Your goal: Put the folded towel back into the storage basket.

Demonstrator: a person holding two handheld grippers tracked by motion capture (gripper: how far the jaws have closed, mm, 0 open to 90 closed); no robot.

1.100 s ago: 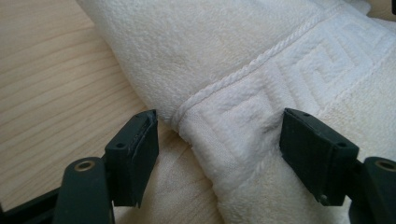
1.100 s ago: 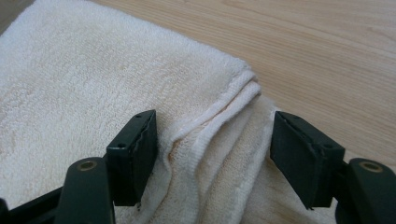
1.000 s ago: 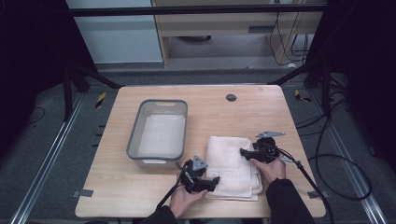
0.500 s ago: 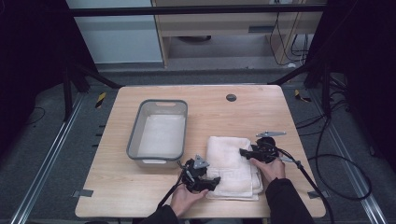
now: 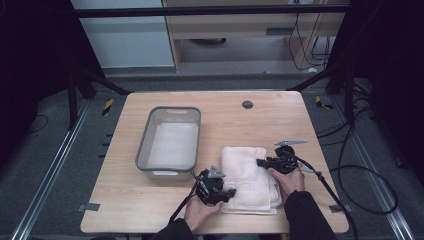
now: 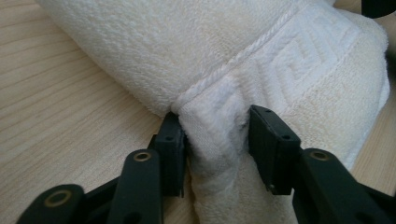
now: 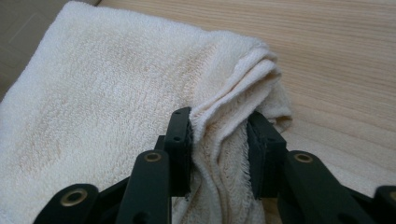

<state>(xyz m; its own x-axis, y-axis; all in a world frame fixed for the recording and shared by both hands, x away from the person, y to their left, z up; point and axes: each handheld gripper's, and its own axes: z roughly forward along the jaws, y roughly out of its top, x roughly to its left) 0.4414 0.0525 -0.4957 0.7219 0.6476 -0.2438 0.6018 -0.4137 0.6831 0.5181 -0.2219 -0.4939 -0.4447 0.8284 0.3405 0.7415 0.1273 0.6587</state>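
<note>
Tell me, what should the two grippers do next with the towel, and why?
Probably lift together. The left gripper and right gripper have just been closing their jaws, each now pinching a bunched edge of the folded towel, which lies on the table beside the grey bin.

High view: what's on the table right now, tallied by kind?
Folded cream towel: 1
Grey bin: 1
Hand-held grippers: 2, the left gripper and the right gripper, each pinching a fold of the towel
Total: 4
</note>
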